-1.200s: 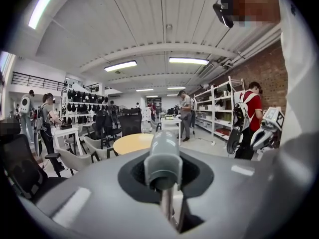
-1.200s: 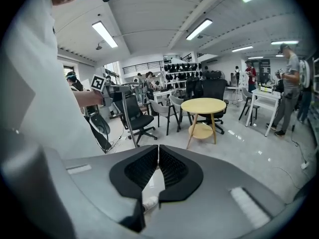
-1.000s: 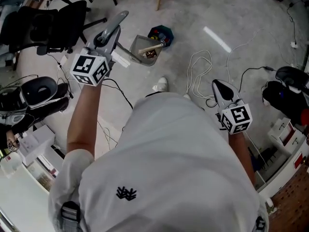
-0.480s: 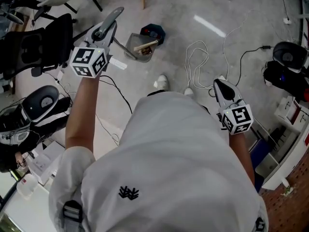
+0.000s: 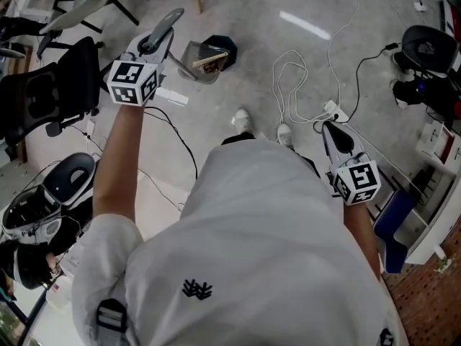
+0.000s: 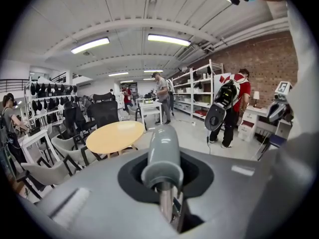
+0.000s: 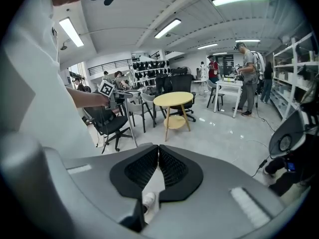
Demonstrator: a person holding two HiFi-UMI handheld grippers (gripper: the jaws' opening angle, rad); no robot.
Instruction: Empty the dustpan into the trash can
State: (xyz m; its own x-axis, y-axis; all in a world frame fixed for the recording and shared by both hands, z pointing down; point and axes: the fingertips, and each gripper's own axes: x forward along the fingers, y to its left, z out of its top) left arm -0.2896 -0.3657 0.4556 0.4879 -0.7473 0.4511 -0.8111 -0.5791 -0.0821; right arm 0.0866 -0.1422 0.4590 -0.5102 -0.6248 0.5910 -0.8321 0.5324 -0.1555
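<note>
A: State of left gripper (image 5: 150, 49)?
B: Clamped on the grey tubular handle (image 6: 162, 158) of the long grey plastic dustpan (image 5: 194, 55). The right gripper (image 5: 335, 132) is pressed together with nothing in it, low at the person's side.
A: Where's the pan end?
B: Just beside the round dark-blue trash can (image 5: 225, 47), overlapping its rim from above. Can't tell whether they touch. Brown scraps (image 5: 207, 63) lie in the pan.

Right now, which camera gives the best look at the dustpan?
The head view: the dustpan shows from above, with scraps inside. The left gripper view shows only its grey handle, clamped between the jaws. In the right gripper view I can't make it out.
</note>
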